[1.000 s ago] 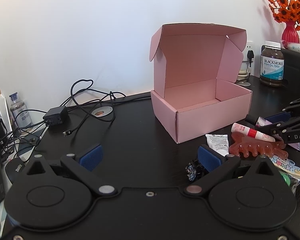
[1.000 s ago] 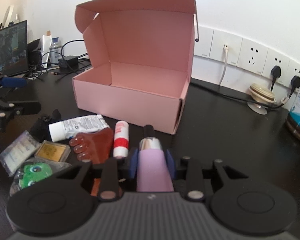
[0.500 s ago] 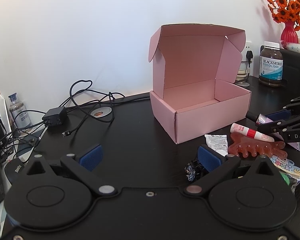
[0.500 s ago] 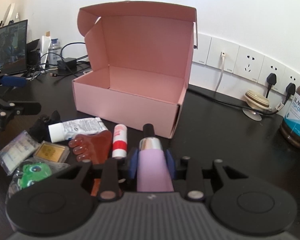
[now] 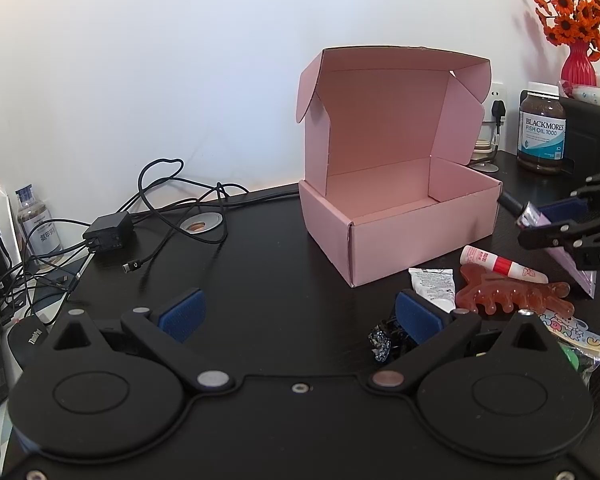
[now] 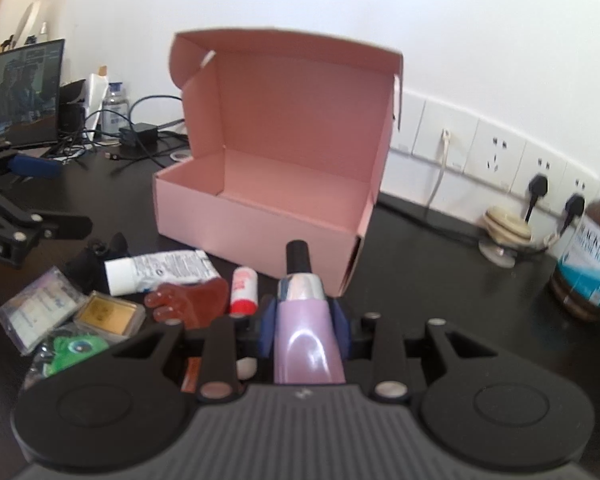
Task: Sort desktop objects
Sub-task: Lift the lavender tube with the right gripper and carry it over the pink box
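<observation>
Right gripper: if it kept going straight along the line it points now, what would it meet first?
Probably the pink box. The right gripper is shut on the lilac tube, whose black cap aims at the box's front wall near its right corner. Depth is unclear; a slightly lower line would meet the bare black desk first.

The open box point(image 6: 260, 220) is plain pink inside and out, on a black table point(image 5: 260, 280). Just in front of the box lie a white tube point(image 6: 160, 270) with grey print, a red-and-white stick point(image 6: 244, 290) and a translucent reddish-brown comb point(image 6: 192, 300) — beside them, a lilac tube point(image 6: 306, 340) with a silver collar and black cap.
</observation>
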`<act>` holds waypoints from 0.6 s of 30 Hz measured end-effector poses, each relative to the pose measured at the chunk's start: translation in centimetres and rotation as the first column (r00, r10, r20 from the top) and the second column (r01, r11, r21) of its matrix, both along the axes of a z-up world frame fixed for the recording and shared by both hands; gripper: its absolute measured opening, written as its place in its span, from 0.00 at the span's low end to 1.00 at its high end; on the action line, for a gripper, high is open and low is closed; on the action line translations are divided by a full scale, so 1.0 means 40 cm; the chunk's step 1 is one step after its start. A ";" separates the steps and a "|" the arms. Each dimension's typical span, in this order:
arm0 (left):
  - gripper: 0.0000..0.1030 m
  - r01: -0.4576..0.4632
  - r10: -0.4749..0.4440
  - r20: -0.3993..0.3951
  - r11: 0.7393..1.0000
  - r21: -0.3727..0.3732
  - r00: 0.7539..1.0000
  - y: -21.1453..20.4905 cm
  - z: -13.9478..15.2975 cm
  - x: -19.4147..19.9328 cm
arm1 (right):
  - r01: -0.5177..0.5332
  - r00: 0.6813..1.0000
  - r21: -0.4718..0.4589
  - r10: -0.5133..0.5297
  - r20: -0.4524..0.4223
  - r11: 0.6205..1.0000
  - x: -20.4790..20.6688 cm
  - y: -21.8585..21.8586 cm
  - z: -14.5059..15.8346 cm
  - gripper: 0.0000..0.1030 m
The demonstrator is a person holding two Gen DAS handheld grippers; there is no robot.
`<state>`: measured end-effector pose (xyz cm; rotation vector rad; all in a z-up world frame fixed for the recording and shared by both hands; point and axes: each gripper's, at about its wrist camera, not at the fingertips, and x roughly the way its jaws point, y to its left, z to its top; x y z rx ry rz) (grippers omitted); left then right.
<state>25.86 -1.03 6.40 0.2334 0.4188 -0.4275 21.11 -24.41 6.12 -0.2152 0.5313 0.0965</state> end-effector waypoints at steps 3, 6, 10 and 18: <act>1.00 -0.001 0.001 0.000 1.000 -0.001 1.000 0.001 0.000 0.000 | -0.009 1.000 -0.030 0.009 0.018 1.000 -0.002 0.010 0.012 0.29; 1.00 -0.001 0.001 -0.001 1.000 -0.001 1.000 0.000 0.000 0.000 | -0.013 0.999 -0.050 0.015 0.035 0.999 0.000 0.017 0.021 0.29; 1.00 0.000 0.000 -0.001 1.000 0.000 1.000 -0.001 0.001 0.000 | -0.018 0.998 -0.076 0.023 0.066 0.997 -0.003 0.028 0.035 0.29; 1.00 0.000 0.000 -0.004 1.000 -0.001 1.000 0.000 0.000 0.000 | -0.053 0.981 -0.140 0.077 0.175 0.989 -0.020 0.065 0.088 0.29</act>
